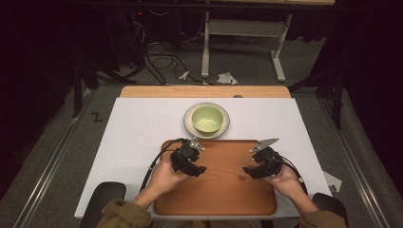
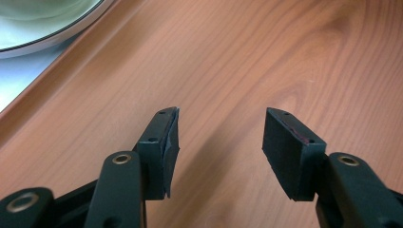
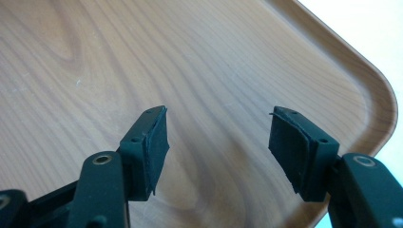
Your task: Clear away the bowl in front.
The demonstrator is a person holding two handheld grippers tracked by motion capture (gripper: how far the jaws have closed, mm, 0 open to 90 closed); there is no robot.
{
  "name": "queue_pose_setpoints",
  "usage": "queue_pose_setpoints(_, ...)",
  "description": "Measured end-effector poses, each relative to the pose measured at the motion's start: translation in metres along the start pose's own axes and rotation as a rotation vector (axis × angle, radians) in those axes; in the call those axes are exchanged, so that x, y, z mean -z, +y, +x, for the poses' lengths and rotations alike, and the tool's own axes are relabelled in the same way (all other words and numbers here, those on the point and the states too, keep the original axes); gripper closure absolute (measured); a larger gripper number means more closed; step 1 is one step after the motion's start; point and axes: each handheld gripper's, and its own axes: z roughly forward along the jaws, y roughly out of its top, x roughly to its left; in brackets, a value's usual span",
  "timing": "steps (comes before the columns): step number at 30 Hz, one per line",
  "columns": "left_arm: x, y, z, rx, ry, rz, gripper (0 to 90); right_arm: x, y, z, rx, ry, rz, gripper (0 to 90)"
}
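Over the tray (image 1: 223,190), both grippers' jaws gape wide and empty; the plate (image 2: 43,38) is cut off.

The tray (image 1: 223,190) looks like smooth wood-grain laminate, the green bowl (image 1: 206,118) glossy ceramic, the tabletop (image 1: 138,128) matt white.

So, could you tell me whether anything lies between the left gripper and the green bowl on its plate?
Nothing visible does. The left gripper hovers open over the bare wooden tray; the green bowl sits on its plate just beyond the tray's far rim.
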Motion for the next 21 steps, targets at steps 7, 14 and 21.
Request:
queue_pose_setpoints(7, 0.002, 0.000, 0.000, 0.002, -0.002, -0.006, 46.4, -0.001, 0.000, 0.000, 0.007, 0.001, 0.003, 38.6)
queue_pose_setpoints(14, 0.005, 0.000, 0.001, 0.006, -0.004, -0.013, 46.3, -0.001, 0.000, 0.001, 0.017, -0.002, 0.010, 38.5)
queue_pose_setpoints(21, 0.011, 0.001, 0.000, 0.009, -0.008, -0.034, 46.1, -0.001, 0.000, 0.000, 0.005, -0.002, 0.008, 38.3)
